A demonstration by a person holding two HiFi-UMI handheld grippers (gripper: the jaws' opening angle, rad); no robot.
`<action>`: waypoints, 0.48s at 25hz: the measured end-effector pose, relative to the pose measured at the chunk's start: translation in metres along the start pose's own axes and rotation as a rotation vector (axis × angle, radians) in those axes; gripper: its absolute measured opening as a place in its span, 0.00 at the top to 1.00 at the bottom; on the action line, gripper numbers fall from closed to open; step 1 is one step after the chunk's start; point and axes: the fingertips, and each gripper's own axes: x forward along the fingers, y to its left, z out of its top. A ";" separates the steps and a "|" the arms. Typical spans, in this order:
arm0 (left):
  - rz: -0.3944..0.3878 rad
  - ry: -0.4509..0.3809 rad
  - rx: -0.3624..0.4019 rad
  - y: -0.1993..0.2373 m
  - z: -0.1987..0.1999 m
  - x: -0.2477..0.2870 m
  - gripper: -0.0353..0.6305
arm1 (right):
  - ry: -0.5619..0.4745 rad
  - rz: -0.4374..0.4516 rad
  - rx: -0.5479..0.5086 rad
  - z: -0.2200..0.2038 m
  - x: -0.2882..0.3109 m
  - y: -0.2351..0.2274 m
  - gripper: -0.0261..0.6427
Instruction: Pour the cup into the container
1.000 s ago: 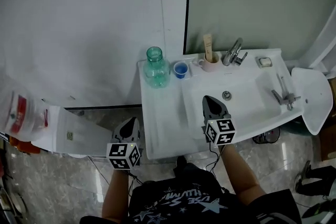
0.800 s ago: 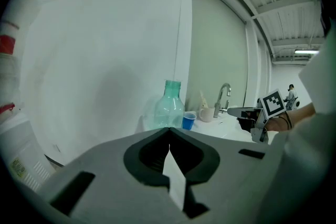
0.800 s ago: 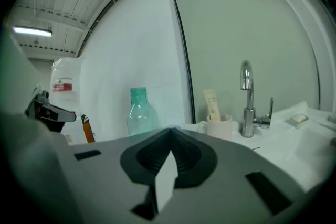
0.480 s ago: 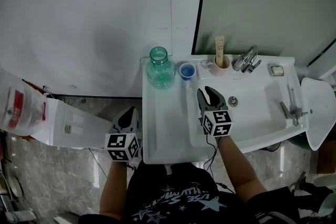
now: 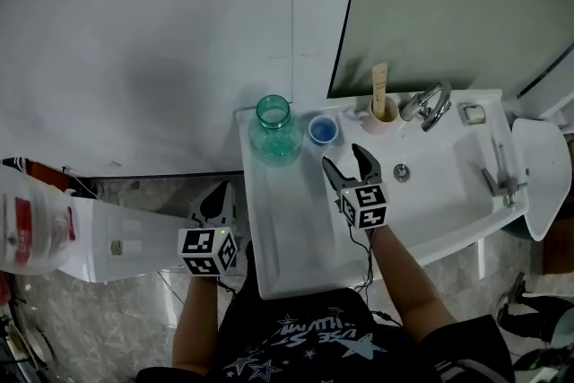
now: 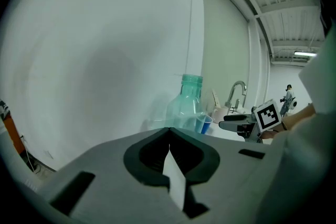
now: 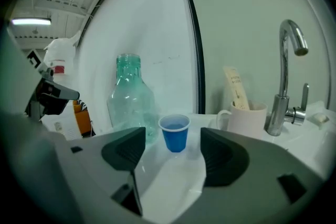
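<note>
Right gripper [image 5: 348, 164]: jaws wide apart, just been opening, nothing between them. The blue cup [image 7: 175, 134] stands ahead of the gap, untouched. Left gripper [image 6: 169, 134]: jaws closed, empty, off the left edge of the bench [image 5: 287, 220]. Cup upright, mouth up, long axis vertical, at bench rear between green bottle [image 5: 273, 132] and mug [image 5: 384, 115]. White sink bench against pale wall [image 5: 134, 31].
</note>
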 end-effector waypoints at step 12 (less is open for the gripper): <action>-0.028 0.029 0.000 0.023 0.003 0.039 0.93 | 0.044 -0.037 -0.003 -0.021 0.053 -0.009 0.49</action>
